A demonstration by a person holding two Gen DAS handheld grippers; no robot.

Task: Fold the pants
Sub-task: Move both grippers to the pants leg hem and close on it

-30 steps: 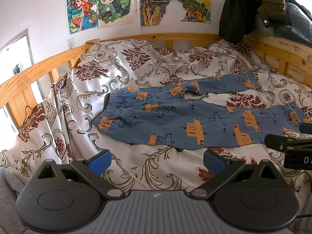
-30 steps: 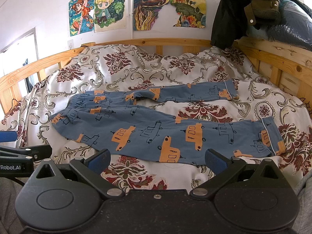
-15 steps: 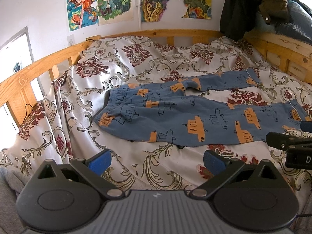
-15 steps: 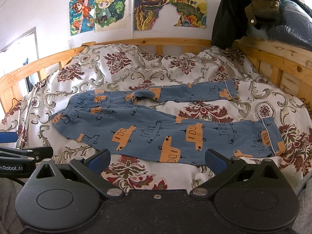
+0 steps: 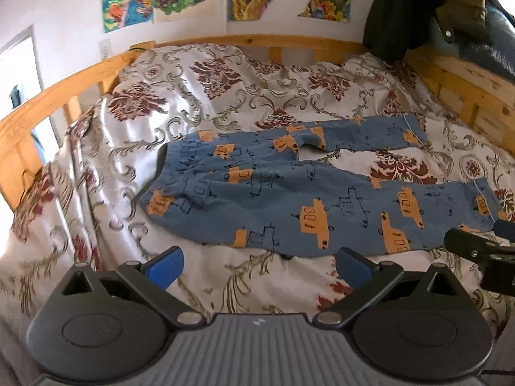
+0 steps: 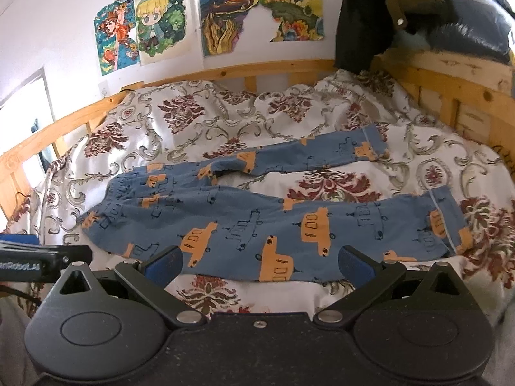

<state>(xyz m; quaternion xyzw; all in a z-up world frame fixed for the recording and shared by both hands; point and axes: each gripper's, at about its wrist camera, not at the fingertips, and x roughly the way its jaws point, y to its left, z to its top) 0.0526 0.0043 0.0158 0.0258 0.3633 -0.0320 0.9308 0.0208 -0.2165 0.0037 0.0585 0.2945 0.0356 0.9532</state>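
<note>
Ahead, the blue pants printed with orange cars (image 5: 289, 189) lie flat across the bed's white bedspread with dark red floral and grey scroll patterns (image 5: 199, 96), waistband toward the left, the two legs spread apart in a V toward the right with bare bedspread between them. Open bedspread surrounds the pants on the far side and on the left, up to the light wooden bed rail (image 6: 225, 70) that borders the bed at the back and both sides. Near the bed's front edge, the left gripper (image 5: 259, 268) hangs with its blue-padded fingers (image 5: 165, 267) spread wide, holding nothing, just short of the near leg's lower hem. Likewise the right gripper (image 6: 259, 265) is wide apart and empty, its fingertips over that leg's near edge; contact cannot be judged.
</note>
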